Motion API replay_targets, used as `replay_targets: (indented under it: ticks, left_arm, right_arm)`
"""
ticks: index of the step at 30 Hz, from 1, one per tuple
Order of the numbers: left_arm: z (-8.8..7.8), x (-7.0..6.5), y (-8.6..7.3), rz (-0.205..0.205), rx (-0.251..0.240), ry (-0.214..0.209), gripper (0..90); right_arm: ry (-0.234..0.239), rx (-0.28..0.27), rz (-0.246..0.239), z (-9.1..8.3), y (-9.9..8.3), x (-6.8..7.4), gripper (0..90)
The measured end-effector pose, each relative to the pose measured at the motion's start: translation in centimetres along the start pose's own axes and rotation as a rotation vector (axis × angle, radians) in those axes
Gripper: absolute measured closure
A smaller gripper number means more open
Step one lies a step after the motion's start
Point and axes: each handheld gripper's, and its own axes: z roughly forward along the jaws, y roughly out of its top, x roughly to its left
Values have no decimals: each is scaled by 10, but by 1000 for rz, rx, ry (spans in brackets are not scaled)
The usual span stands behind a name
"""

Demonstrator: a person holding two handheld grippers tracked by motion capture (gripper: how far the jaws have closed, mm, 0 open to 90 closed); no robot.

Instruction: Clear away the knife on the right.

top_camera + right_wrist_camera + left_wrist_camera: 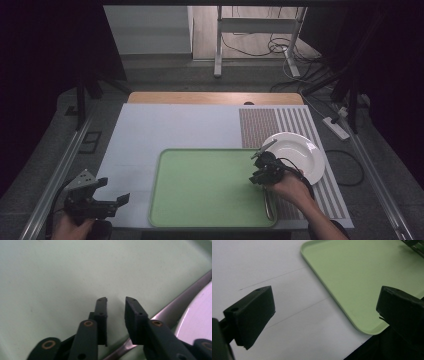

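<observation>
Holding the right gripper (259, 176) over the green tray (200, 200) near its 3 o'clock rim, we keep the jaws slightly parted with nothing between them. A metal utensil (172, 307) lies on the tray just below the jaws, its handle running toward 2 o'clock. At 8 o'clock, our left gripper (112, 192) stands spread wide, empty, above the white mat (165, 127).

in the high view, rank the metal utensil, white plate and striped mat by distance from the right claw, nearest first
1. metal utensil: on the green tray's right edge, beside the right claw.
2. white plate: just beyond, to the right.
3. striped mat: bare part at the far end.
</observation>
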Motion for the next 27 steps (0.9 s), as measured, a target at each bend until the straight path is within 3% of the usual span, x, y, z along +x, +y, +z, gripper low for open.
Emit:
replay_targets:
  ticks: [6, 13, 19, 27]
  left_arm:
    - [0, 0, 0, 0, 1, 0, 22]
    - [0, 0, 0, 1, 1, 1, 22]
    - [0, 0, 0, 1, 0, 2, 22]
    - [0, 0, 0, 0, 0, 2, 22]
  right_arm:
    - [17, -47, 31, -7, 3, 3, 576]
    - [8, -114, 27, -19, 6, 9, 445]
    - [-16, -133, 39, -24, 6, 10, 295]
    - [-14, -164, 44, -28, 1, 7, 184]
